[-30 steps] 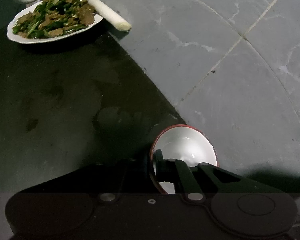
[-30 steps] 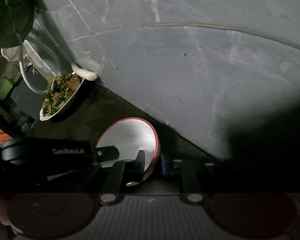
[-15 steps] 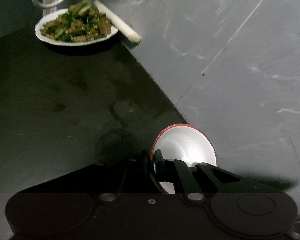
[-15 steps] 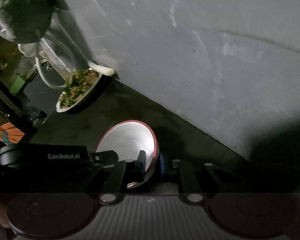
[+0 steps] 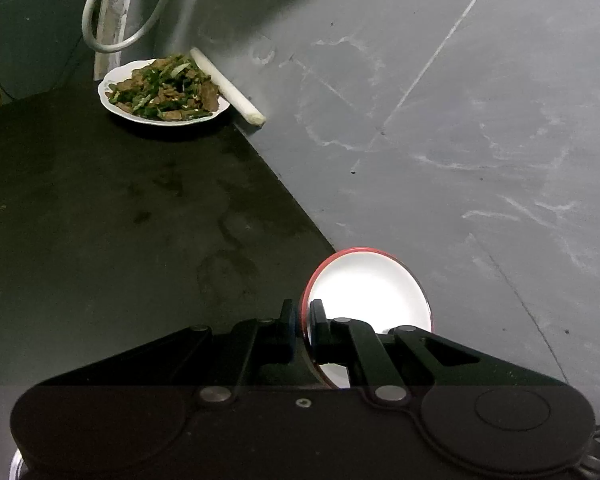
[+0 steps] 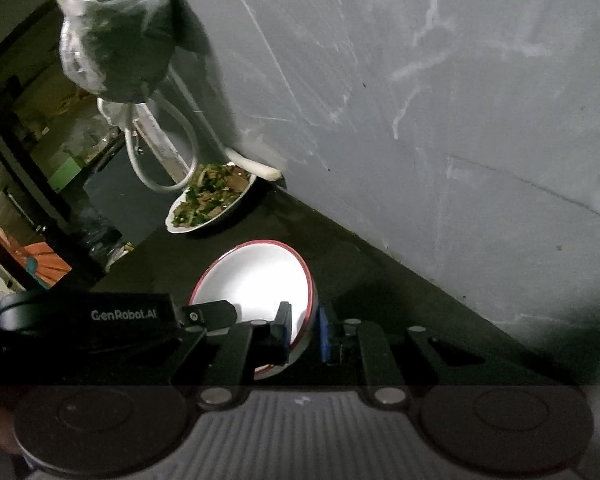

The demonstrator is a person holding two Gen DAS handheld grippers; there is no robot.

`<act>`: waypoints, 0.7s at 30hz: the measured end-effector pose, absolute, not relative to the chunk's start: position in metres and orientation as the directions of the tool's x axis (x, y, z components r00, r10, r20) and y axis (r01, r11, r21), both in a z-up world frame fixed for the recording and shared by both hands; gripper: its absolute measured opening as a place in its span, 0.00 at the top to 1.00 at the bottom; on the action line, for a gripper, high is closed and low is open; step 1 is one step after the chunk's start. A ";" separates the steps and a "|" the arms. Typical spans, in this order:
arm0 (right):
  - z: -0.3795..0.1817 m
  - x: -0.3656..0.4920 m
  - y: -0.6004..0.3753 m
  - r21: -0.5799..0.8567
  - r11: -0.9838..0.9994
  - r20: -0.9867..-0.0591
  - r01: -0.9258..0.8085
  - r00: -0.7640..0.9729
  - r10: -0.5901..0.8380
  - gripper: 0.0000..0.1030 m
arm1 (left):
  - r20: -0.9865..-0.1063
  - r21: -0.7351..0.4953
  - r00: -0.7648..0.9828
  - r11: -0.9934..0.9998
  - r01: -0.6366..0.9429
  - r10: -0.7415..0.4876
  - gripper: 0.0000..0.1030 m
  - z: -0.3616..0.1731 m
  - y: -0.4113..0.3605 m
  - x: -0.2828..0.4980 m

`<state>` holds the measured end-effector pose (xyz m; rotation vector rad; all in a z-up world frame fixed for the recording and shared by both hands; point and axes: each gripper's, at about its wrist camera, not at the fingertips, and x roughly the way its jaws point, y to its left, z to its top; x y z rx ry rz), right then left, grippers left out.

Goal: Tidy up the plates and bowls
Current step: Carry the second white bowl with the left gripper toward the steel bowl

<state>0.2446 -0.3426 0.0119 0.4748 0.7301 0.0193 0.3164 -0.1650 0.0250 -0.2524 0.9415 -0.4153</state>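
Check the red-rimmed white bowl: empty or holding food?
Empty. The red-rimmed white bowl's inside shows bare white in both wrist views; food sits only on the white plate.

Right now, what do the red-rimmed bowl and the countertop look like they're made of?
Red-rimmed bowl: glossy white inside with a bright glare spot, so glazed ceramic or melamine; the look can't settle which. Countertop: dark, matte, with dull smudges and ring marks, possibly stone or laminate.
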 end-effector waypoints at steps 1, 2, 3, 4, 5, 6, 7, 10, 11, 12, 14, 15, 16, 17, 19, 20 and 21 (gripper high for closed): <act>0.015 0.240 -0.342 0.420 0.897 -0.634 0.140 0.753 0.179 0.85 | -0.724 -0.390 0.519 0.890 0.235 -0.454 0.94 0.025 -0.164 0.312; 0.018 0.235 -0.341 0.416 0.899 -0.631 0.135 0.754 0.179 0.85 | -0.722 -0.394 0.519 0.888 0.235 -0.458 0.94 0.026 -0.162 0.308; 0.020 0.231 -0.341 0.413 0.901 -0.631 0.131 0.755 0.180 0.85 | -0.720 -0.398 0.519 0.887 0.235 -0.461 0.94 0.026 -0.161 0.304; 0.021 0.227 -0.341 0.412 0.902 -0.630 0.128 0.755 0.181 0.85 | -0.718 -0.400 0.519 0.885 0.236 -0.463 0.94 0.026 -0.160 0.300; 0.023 0.223 -0.340 0.410 0.903 -0.630 0.125 0.755 0.181 0.85 | -0.718 -0.401 0.519 0.885 0.238 -0.465 0.94 0.026 -0.159 0.297; 0.023 0.220 -0.339 0.406 0.906 -0.631 0.122 0.754 0.181 0.85 | -0.717 -0.398 0.520 0.885 0.241 -0.464 0.94 0.026 -0.158 0.293; 0.024 0.217 -0.337 0.401 0.909 -0.632 0.119 0.754 0.180 0.85 | -0.716 -0.393 0.522 0.886 0.246 -0.462 0.94 0.026 -0.157 0.289; 0.026 0.209 -0.332 0.382 0.918 -0.636 0.106 0.751 0.177 0.85 | -0.718 -0.380 0.526 0.890 0.252 -0.456 0.94 0.025 -0.155 0.279; 0.026 0.206 -0.330 0.378 0.920 -0.638 0.102 0.749 0.179 0.85 | -0.720 -0.376 0.525 0.891 0.253 -0.453 0.94 0.025 -0.154 0.277; 0.026 0.204 -0.329 0.376 0.921 -0.639 0.099 0.747 0.181 0.85 | -0.722 -0.374 0.524 0.892 0.253 -0.452 0.94 0.024 -0.153 0.275; 0.024 0.198 -0.327 0.376 0.922 -0.643 0.095 0.743 0.186 0.85 | -0.728 -0.371 0.519 0.894 0.252 -0.448 0.94 0.023 -0.152 0.272; 0.023 0.196 -0.326 0.378 0.921 -0.645 0.093 0.740 0.190 0.85 | -0.731 -0.368 0.516 0.895 0.251 -0.445 0.94 0.022 -0.152 0.270; 0.022 0.194 -0.326 0.380 0.920 -0.647 0.093 0.737 0.193 0.85 | -0.734 -0.366 0.515 0.897 0.249 -0.442 0.94 0.020 -0.151 0.267; 0.021 0.192 -0.325 0.382 0.920 -0.650 0.091 0.734 0.197 0.85 | -0.737 -0.363 0.513 0.899 0.247 -0.439 0.94 0.019 -0.151 0.265; 0.018 0.189 -0.325 0.385 0.919 -0.655 0.088 0.727 0.205 0.85 | -0.745 -0.361 0.505 0.900 0.242 -0.435 0.94 0.016 -0.151 0.262; 0.017 0.186 -0.325 0.390 0.917 -0.659 0.085 0.722 0.213 0.85 | -0.748 -0.361 0.502 0.901 0.240 -0.433 0.94 0.014 -0.151 0.260; 0.015 0.184 -0.326 0.394 0.915 -0.662 0.084 0.716 0.220 0.85 | -0.751 -0.361 0.500 0.902 0.238 -0.432 0.94 0.013 -0.151 0.258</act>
